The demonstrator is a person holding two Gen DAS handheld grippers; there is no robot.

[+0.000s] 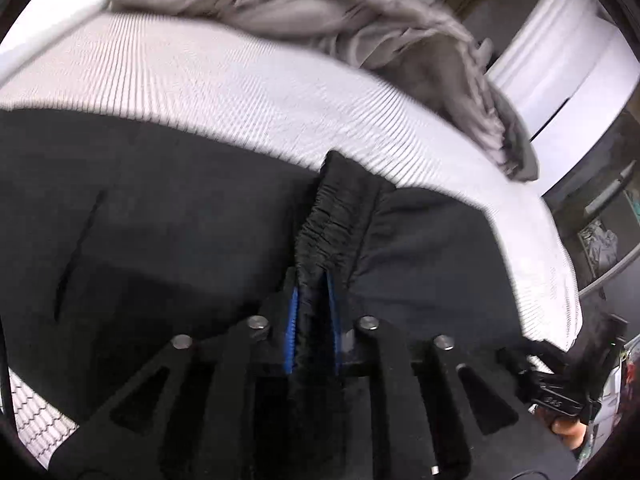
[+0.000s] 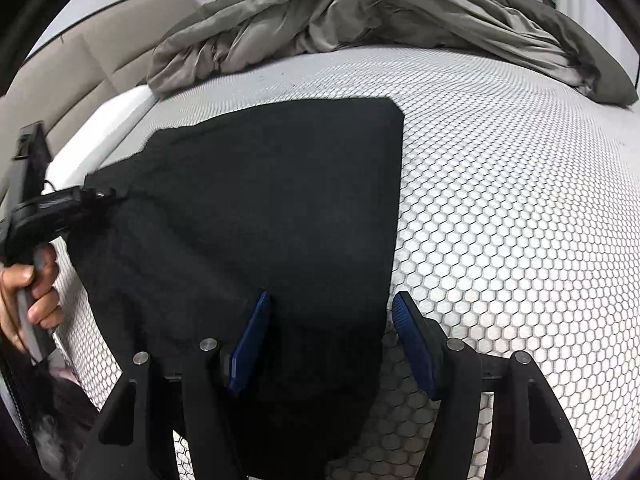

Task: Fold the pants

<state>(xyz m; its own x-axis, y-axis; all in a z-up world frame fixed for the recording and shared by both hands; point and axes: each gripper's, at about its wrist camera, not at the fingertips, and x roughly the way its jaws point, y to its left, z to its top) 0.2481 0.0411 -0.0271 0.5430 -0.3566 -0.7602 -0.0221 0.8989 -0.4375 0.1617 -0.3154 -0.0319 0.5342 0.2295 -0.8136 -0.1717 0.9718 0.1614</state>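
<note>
Black pants [image 2: 256, 216] lie spread on a white honeycomb-patterned mattress [image 2: 500, 220]. In the left wrist view my left gripper [image 1: 313, 284] is shut on the gathered elastic waistband [image 1: 336, 216] of the pants [image 1: 160, 220], which runs up between the blue pads. In the right wrist view my right gripper [image 2: 330, 300] is open, its blue fingers [image 2: 256, 320] straddling the right edge of the pants near the bottom. The left gripper [image 2: 100, 194] also shows there at the pants' left edge, held by a hand.
A rumpled grey-olive duvet [image 2: 360, 12] lies across the far part of the bed and shows in the left wrist view [image 1: 320, 12]. A beige headboard [image 2: 80, 68] stands far left. White furniture [image 1: 560, 60] stands beyond the bed's edge.
</note>
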